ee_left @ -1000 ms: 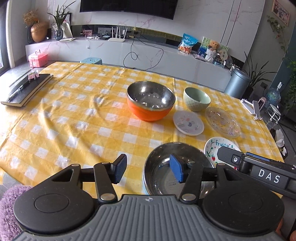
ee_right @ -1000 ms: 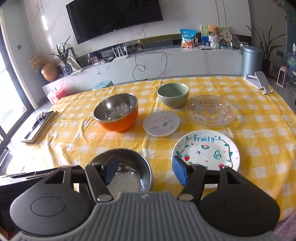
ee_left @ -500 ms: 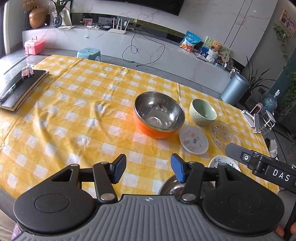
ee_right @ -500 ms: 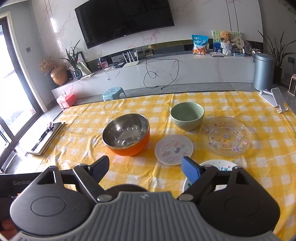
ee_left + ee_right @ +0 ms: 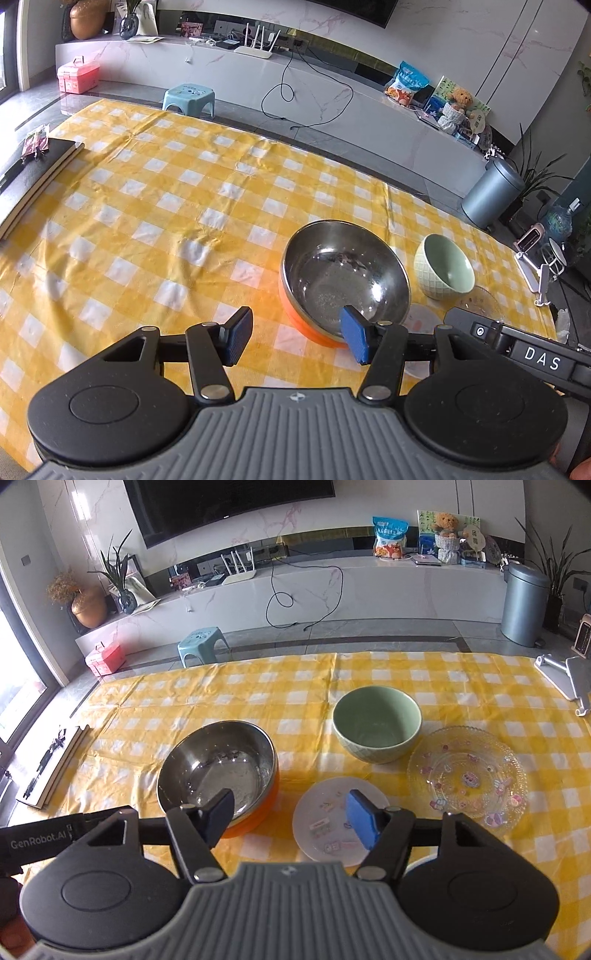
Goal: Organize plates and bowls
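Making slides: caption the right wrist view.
Open right gripper above small white plate, beside orange steel bowl.

Orange steel bowl, green bowl, small plate, seemingly glass plate

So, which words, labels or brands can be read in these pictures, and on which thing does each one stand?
"DAS": white letters on the right gripper, seen by the left wrist camera.
"GenRobot.AI": on the left gripper, seen by the right wrist camera.
Snack bag print and small plate stickers: too small to read.
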`<state>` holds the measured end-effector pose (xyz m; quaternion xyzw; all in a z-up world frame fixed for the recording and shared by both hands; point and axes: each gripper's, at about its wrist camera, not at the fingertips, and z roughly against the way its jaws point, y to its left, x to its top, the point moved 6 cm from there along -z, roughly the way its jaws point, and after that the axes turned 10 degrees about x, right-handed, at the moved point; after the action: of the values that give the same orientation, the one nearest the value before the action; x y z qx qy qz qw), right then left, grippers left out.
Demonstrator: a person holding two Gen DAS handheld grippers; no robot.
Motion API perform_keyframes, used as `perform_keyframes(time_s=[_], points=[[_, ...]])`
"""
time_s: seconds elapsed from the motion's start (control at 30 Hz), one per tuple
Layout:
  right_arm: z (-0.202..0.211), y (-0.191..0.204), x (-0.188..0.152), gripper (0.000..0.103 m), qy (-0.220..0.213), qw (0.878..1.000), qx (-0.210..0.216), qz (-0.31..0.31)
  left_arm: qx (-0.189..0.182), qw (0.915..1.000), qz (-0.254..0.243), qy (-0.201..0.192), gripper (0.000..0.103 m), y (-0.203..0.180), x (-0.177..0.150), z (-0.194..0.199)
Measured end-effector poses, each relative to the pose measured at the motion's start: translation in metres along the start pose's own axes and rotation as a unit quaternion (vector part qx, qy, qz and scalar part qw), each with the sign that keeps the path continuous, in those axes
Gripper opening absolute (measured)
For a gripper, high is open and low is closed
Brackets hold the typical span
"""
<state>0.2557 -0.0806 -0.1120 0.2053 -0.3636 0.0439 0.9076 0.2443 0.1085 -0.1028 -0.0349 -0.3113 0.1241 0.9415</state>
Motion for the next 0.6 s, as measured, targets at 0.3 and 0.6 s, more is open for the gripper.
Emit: perform_keyframes(time_s=[0.3,0.6], points=[[-0.049,0.000,0.007,0.049,0.039,0.999,0.006,-0.021,0.019,0.9997,0.011,0.004,0.058,-0.003,0.014,-0.040],[-0.069,-0.003,0.005,0.025,0.060,0.997,0.005,-0.037,0.027,0.9994,0.007,0.023,0.030,-0.003,0.011,-0.059]])
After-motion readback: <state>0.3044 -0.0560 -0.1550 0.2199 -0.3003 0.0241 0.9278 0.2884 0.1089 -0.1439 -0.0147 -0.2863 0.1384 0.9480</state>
